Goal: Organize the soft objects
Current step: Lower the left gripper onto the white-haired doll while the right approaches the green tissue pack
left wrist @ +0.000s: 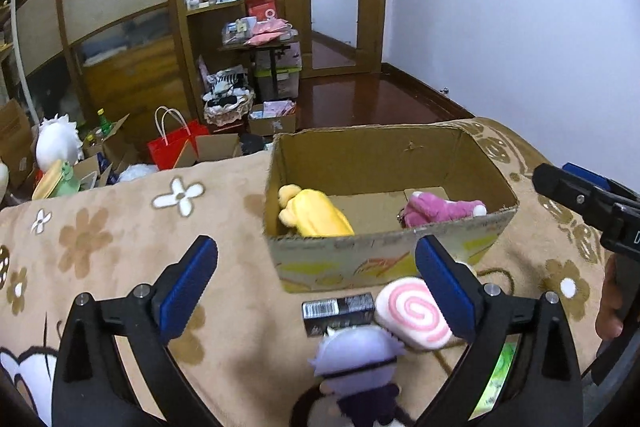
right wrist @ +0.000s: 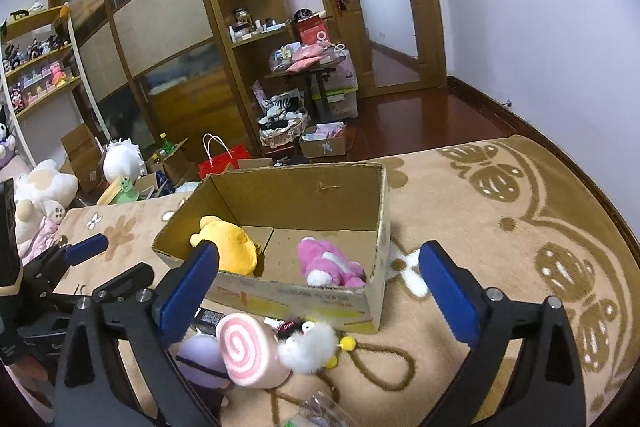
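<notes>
My left gripper (left wrist: 316, 263) and right gripper (right wrist: 320, 271) both gape wide, empty, near the box (left wrist: 384, 251); yellow plush (left wrist: 316, 213), pink plush (left wrist: 436, 211) inside; swirl toy (left wrist: 414, 313) just before it.

- The left claw (left wrist: 316, 267) stands wide, nothing between its blue pads (left wrist: 186, 283).
- A cardboard box (left wrist: 384, 247) sits on the flowered blanket (left wrist: 120, 227), holding a yellow plush (left wrist: 312, 213) at its left and a pink plush (left wrist: 440, 211) at its right, apart.
- Before the box lie a black packet (left wrist: 338, 311), a pink swirl plush (left wrist: 414, 311) and a pale purple-haired doll (left wrist: 356, 359), close together.
- The right claw (left wrist: 580, 193) enters at the right edge.
</notes>
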Motion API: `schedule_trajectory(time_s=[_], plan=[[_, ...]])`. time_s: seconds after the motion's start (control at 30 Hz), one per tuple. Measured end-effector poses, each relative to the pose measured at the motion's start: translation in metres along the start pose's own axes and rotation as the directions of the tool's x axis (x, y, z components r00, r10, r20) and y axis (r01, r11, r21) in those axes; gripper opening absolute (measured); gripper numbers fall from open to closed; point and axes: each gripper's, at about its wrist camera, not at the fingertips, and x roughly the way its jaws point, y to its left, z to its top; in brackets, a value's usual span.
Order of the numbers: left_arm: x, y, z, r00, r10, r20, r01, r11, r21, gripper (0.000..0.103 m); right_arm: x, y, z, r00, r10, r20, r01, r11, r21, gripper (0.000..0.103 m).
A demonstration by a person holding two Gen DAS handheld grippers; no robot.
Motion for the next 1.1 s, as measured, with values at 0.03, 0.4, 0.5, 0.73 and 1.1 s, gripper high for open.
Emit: schedule_trajectory(time_s=[0.03,0.4,0.5,0.73,1.1], plan=[[-0.005,0.001,-0.001,1.000,-0.003,-0.007,0.003,1.000,-0.007,0.098,-0.005,0.000,-0.001,1.000,-0.003,0.000,0.003,1.000,0.007,0.103],[-0.052,0.005,-0.028,0.998,0.026,-0.051,-0.026,1.000,-0.003,0.098,-0.049,0.001,-0.022,0.999,-0.026,-0.026,0.028,0.997,0.069,0.103],[-0.059,0.003,-0.034,0.997,0.021,-0.070,-0.021,1.000,-0.006,0.098,-0.056,0.002,-0.029,0.999,-0.029,-0.043,0.032,0.996,0.087,0.103],[-0.056,-0.012,-0.045,0.993,0.004,-0.114,-0.002,1.000,0.022,0.098,-0.063,0.002,-0.046,0.993,-0.027,-0.111,0.042,0.990,0.133,0.103],[-0.021,-0.012,-0.053,0.974,-0.015,-0.228,0.014,1.000,-0.005,0.098,-0.041,-0.007,-0.068,0.972,-0.043,-0.229,0.089,0.977,0.194,0.103]])
